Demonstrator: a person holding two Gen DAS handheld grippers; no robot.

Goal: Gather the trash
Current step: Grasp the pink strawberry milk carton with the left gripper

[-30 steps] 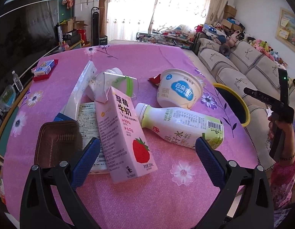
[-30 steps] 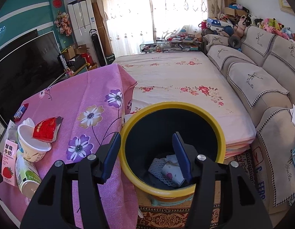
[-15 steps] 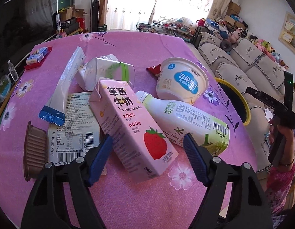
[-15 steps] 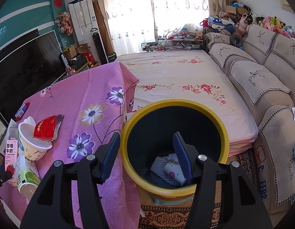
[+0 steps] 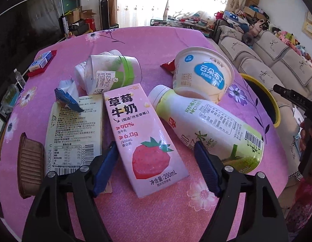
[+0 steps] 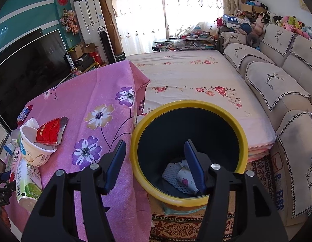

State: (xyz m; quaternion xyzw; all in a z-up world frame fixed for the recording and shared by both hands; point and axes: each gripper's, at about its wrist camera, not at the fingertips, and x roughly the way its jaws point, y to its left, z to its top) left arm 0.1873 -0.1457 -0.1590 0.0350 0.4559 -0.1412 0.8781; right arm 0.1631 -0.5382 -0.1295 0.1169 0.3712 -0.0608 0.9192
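Trash lies on the pink flowered tablecloth [image 5: 156, 40]. My left gripper [image 5: 154, 145] is low over a pink strawberry milk carton [image 5: 143, 133]. Its jaws are closing with the carton's lower end between them, and a gap shows at each pad. A white-green bottle [image 5: 212, 129] lies against the carton's right side, with a pudding cup [image 5: 204, 74] behind it. My right gripper [image 6: 154, 141] hovers open and empty over the yellow-rimmed black bin [image 6: 188, 104], which holds a foam net [image 6: 172, 171] and a paper cup [image 6: 186, 179].
A green-banded cup [image 5: 109, 72], a flat printed wrapper [image 5: 73, 133], a blue-white wrapper [image 5: 67, 94] and a brown tray [image 5: 28, 163] lie left of the carton. A red packet [image 6: 51, 129] rests on the pudding cup. The bin stands between the table, a floral-sheeted bed [image 6: 196, 76] and a sofa [image 6: 277, 80].
My left gripper has come down and forward onto the carton, and its jaws have narrowed around it. The right gripper has stayed over the bin.
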